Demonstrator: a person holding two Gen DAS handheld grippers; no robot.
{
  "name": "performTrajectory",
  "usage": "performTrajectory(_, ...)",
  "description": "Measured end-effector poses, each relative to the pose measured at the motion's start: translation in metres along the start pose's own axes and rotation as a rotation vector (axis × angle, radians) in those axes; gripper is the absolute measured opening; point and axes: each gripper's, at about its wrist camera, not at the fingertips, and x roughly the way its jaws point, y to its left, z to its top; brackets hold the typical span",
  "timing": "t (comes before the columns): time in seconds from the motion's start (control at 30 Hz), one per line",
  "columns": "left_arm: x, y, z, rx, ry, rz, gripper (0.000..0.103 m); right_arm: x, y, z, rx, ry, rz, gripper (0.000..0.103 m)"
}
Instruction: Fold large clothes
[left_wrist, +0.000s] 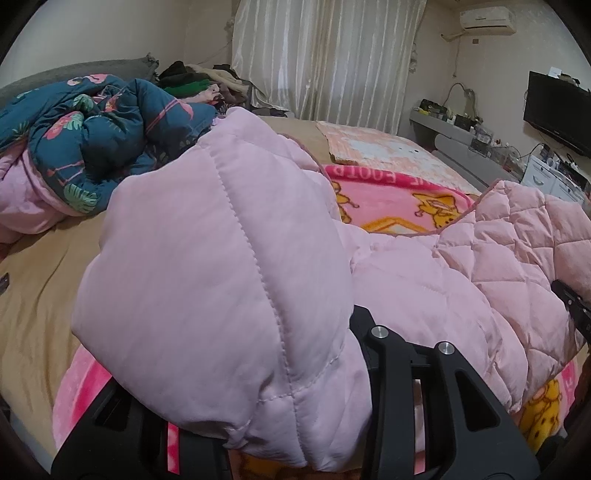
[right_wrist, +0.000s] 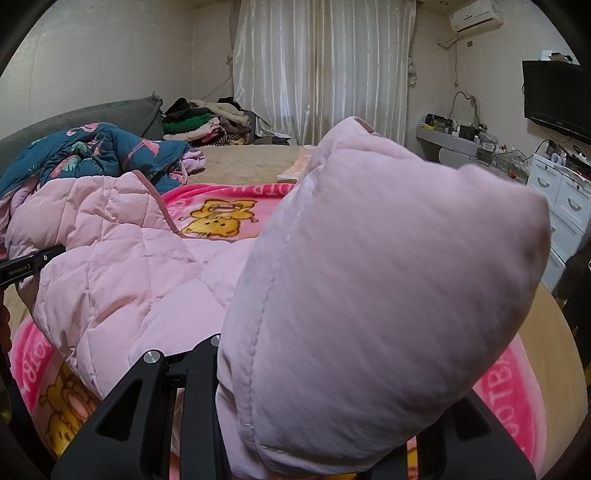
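Item: pink quilted jacket (left_wrist: 229, 258), draped over the pink blanket (right_wrist: 229, 206) on the bed (left_wrist: 33, 280).
Left gripper (left_wrist: 332, 413): jaws clamped on puffy fabric.
Right gripper (right_wrist: 280, 417): likewise.
Risk: slippery padding slides free — fold collapses.

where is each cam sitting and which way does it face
Left wrist: on the left gripper, low over the bed, facing the curtain; its black fingers clamp the pink jacket, and the right gripper's tip pokes in at right.
Right wrist: on the right gripper, same heading; its fingers clamp the jacket, left gripper's tip at left.
Shared: jacket, pink blanket, blue quilt, TV.
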Motion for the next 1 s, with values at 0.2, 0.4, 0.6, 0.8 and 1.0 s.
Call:
performTrajectory(0.2, 0.001, 0.006, -0.006, 0.020, 0.008, 0.011, 0.029, 0.000, -0.001, -0.006, 0.012, 0.011, -0.009, 0.030)
performTrajectory(0.4, 0.004, 0.011, -0.012, 0.027, 0.016, 0.024, 0.030, 0.008, -0.007, -0.013, 0.051, 0.037, -0.027, 0.031)
performTrajectory(0.6, 0.009, 0.014, -0.018, 0.031, 0.027, 0.033, 0.031, 0.021, -0.020, -0.027, 0.157, 0.089, -0.050, 0.034)
performTrajectory(0.8, 0.013, 0.018, -0.029, 0.022, 0.041, 0.032, 0.034, 0.041, -0.037, -0.052, 0.329, 0.177, -0.055, 0.040)
performTrajectory(1.0, 0.017, 0.025, -0.036, 0.009, 0.057, 0.031, 0.037, 0.053, -0.046, -0.063, 0.459, 0.226, -0.038, 0.055)
